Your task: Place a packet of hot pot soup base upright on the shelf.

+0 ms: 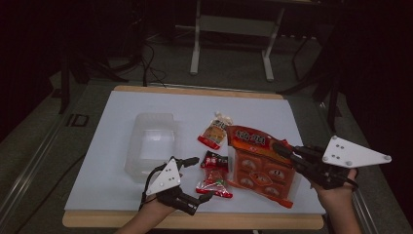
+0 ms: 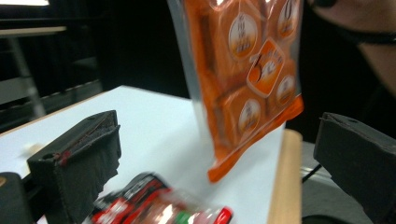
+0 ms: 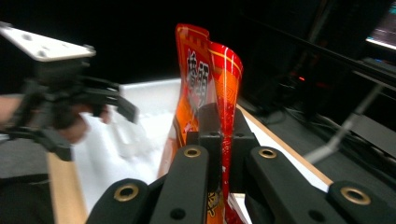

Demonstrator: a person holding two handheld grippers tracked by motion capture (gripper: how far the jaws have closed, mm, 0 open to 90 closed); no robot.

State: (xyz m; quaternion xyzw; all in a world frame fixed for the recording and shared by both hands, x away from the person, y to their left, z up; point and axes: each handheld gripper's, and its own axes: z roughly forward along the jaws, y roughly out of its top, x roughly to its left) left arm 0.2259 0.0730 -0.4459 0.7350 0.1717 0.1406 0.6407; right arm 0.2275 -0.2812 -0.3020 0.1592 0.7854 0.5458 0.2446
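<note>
A large orange snack bag (image 1: 258, 165) hangs lifted off the white tabletop (image 1: 112, 175), with my right gripper (image 1: 280, 148) shut on its top edge. In the right gripper view the bag (image 3: 205, 79) stands upright, pinched between the jaws (image 3: 220, 126). My left gripper (image 1: 200, 178) is open at the front of the table, its jaws on either side of a small red snack packet (image 1: 214, 176) that lies flat. In the left gripper view the packet (image 2: 159, 207) lies low between the open jaws (image 2: 219, 156), and the orange bag (image 2: 247, 84) hangs beyond it.
A clear plastic container (image 1: 153, 141) stands left of centre on the table. A small orange packet (image 1: 214, 130) lies behind the red one. The table's wooden front edge (image 1: 195, 220) runs just below both hands. A metal stand (image 1: 234, 29) is on the floor beyond the table.
</note>
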